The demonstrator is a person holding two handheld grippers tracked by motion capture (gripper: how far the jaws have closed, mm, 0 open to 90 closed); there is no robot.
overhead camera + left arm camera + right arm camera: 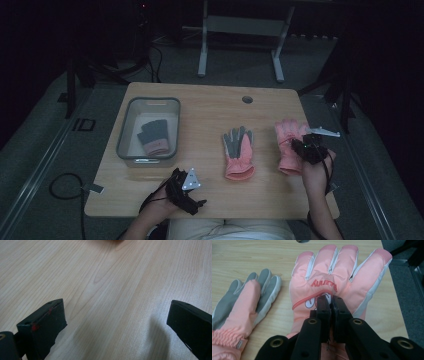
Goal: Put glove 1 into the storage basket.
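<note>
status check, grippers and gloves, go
Right gripper shut on right glove. Left gripper open, idle over table. Middle glove flat. Path to bin clear.

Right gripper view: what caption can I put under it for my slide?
Right gripper shut, pinching the back of a pink glove on the wooden table, its partner glove lying alongside.

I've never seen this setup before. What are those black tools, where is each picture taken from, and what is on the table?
A person holds a two-jaw hand gripper in each hand. The high view looks down on the wooden table; each other view comes from a camera on a gripper. The left gripper rests open over bare wood. The right gripper is shut, pinching the back of the right pink glove. A second pink glove, grey palm up, lies mid-table. A grey glove lies in the clear plastic bin.
</note>
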